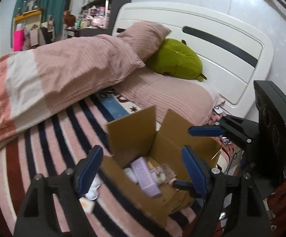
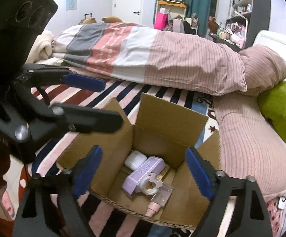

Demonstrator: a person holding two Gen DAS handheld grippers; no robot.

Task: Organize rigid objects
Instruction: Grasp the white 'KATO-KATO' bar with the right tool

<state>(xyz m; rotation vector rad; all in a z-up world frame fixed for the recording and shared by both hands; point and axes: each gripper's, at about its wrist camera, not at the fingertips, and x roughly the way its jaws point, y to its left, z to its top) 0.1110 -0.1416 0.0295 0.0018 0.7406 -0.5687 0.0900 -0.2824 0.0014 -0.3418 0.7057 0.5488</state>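
Note:
An open cardboard box (image 2: 162, 116) sits on the striped bed cover and also shows in the left wrist view (image 1: 131, 130). Inside lie a lilac carton (image 2: 143, 173), a white earbud case (image 2: 135, 159), a white tape dispenser (image 2: 150, 184) and a pink tube in clear packaging (image 2: 154, 205). My right gripper (image 2: 143, 173) is open and empty, hovering over the box; it also shows in the left wrist view (image 1: 194, 154). My left gripper (image 1: 141, 171) is open and empty at the box's left wall. A small white object (image 1: 92, 190) and a cream one (image 1: 87, 204) lie outside the box by its left finger.
A folded striped duvet (image 2: 162, 59) lies behind the box. Pink pillows (image 1: 162, 96) and a green plush (image 1: 174, 59) rest against the white headboard (image 1: 212, 45). Shelves and a cluttered desk (image 2: 174, 19) stand at the far wall.

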